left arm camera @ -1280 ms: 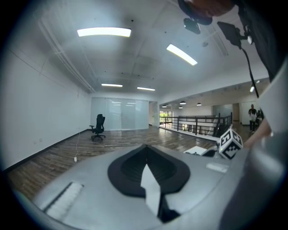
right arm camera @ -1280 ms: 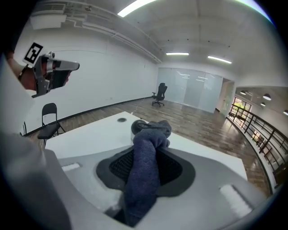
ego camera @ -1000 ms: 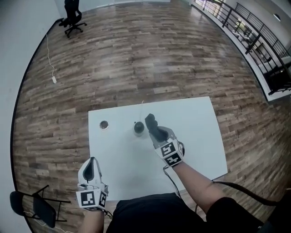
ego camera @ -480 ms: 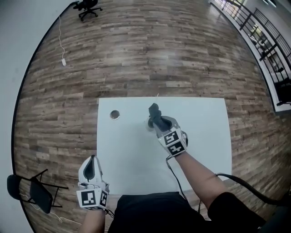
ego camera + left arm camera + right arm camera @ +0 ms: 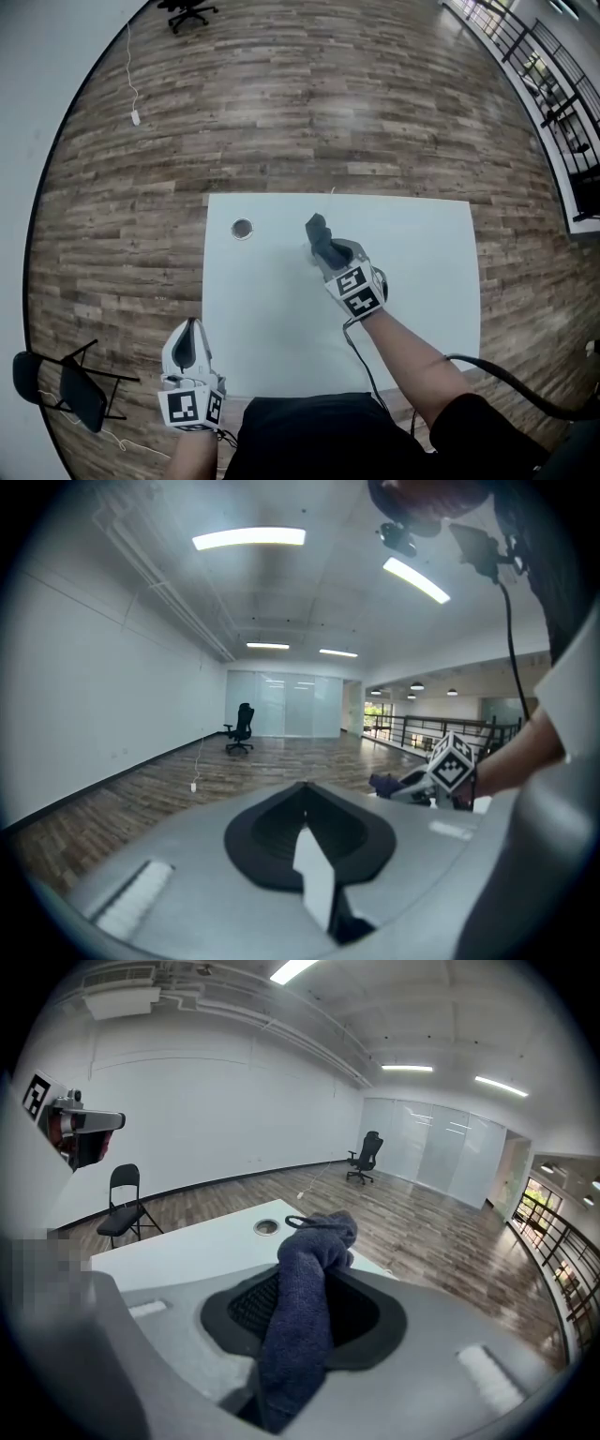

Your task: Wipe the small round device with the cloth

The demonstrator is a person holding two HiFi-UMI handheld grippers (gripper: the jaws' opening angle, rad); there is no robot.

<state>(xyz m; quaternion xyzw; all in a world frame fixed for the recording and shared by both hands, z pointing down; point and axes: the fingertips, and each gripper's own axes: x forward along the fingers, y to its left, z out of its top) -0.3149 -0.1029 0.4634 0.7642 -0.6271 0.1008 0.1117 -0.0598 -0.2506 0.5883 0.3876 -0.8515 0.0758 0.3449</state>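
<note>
Right gripper (image 5: 325,251) is out over the far middle of the white table (image 5: 422,281), jaws clamped on one dark blue cloth (image 5: 317,230) that bunches up past the tips. The cloth and gripper cover the spot beneath them, so the small round device cannot be seen. Just one small metal-rimmed disc (image 5: 242,228) shows, lying flat to the left of the cloth and clearly apart from it.

Left gripper (image 5: 191,330) hangs just off the table's left edge by the near corner, jaws together with nothing between them. That makes two grippers, one cloth, one disc.

A black cable (image 5: 506,375) trails off to the right behind the right forearm. The tabletop to the right and on the near side of the cloth is bare.

There is wood floor all round, with two chairs: a folding chair (image 5: 66,389) near left and an office chair (image 5: 185,11) far left. A railing (image 5: 553,75) runs along the far right.
</note>
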